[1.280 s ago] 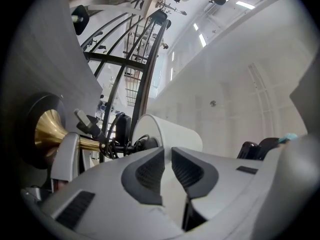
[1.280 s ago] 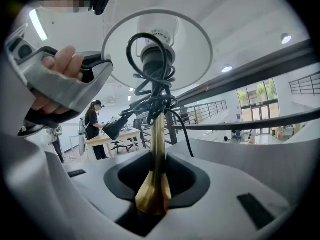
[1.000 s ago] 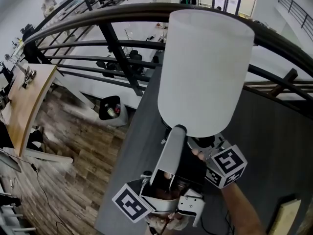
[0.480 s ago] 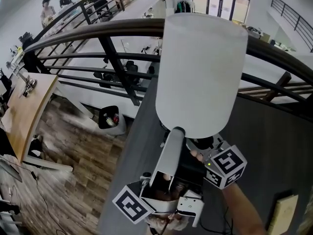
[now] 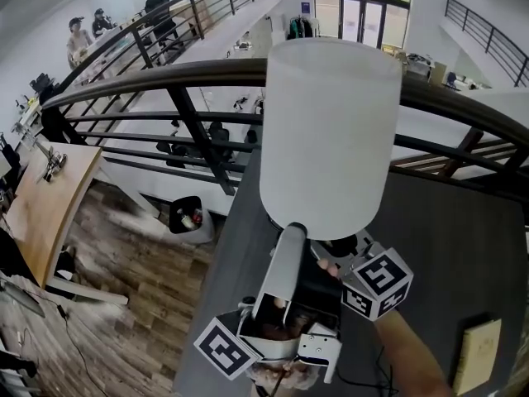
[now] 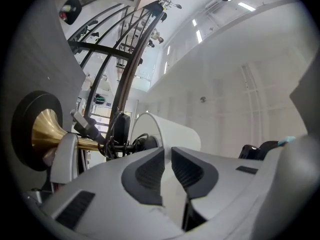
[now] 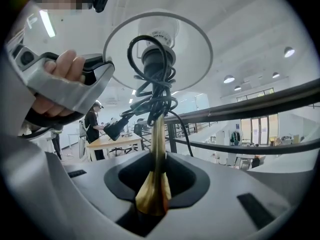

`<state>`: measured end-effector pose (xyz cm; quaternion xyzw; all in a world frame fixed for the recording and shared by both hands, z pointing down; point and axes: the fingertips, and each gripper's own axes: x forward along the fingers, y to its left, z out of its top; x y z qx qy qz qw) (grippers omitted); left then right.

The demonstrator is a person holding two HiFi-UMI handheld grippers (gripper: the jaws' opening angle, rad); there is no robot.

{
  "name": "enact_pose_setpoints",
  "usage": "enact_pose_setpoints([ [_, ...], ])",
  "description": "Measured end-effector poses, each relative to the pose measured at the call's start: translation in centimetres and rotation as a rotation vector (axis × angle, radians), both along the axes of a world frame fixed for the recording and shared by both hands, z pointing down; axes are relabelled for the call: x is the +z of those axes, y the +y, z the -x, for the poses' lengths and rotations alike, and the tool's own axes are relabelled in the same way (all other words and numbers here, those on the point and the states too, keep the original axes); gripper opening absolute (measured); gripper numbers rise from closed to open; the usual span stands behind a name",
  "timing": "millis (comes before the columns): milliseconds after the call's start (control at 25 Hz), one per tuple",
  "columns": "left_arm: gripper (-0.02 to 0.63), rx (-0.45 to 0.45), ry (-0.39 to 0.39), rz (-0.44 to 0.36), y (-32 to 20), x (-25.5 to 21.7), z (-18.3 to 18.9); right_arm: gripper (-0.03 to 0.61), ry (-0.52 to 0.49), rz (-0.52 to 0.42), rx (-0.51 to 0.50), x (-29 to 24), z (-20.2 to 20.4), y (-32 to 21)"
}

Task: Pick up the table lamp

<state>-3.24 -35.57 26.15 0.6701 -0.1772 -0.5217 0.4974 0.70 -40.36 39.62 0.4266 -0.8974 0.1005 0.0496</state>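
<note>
The table lamp's white shade (image 5: 331, 131) hangs high in the head view, above the dark grey table (image 5: 446, 246). My left gripper (image 5: 295, 228) reaches up from the lower left, shut on the shade's lower rim. In the left gripper view the shade's white wall (image 6: 170, 134) runs between the pads of the left gripper (image 6: 167, 166). My right gripper (image 5: 347, 251) sits under the shade, its jaws mostly hidden. In the right gripper view the right gripper (image 7: 154, 184) is shut on the brass stem (image 7: 157, 139). A black cord (image 7: 155, 99) is wound below the socket.
A black curved railing (image 5: 198, 122) runs behind the lamp, with a drop to a lower floor beyond it. Down there stand a wooden desk (image 5: 41, 197) and a bin (image 5: 183, 215). A pale flat block (image 5: 478, 354) lies on the table at right. People stand far off at upper left.
The lamp and both grippers have risen together. The railing and the lower floor now sit lower against the shade, and more of the table shows beneath.
</note>
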Motion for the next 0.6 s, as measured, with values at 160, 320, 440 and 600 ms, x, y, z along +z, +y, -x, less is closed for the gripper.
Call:
enact_pose_setpoints([
  [160, 0.083, 0.002, 0.004, -0.007, 0.6, -0.9, -0.1, 0.117, 0.010, -0.009, 0.001, -0.8, -0.2, 0.6],
  [320, 0.083, 0.005, 0.009, -0.018, 0.9, -1.6, 0.0, 0.115, 0.012, -0.022, 0.005, -1.7, 0.0, 0.8],
  [440, 0.083, 0.010, 0.005, -0.022, 1.1, -2.4, -0.2, 0.115, 0.008, -0.026, 0.011, -2.6, -0.2, 1.0],
  [600, 0.083, 0.008, 0.002, -0.028, 1.4, -3.2, -0.3, 0.115, 0.003, -0.030, 0.010, -3.3, -0.3, 1.2],
])
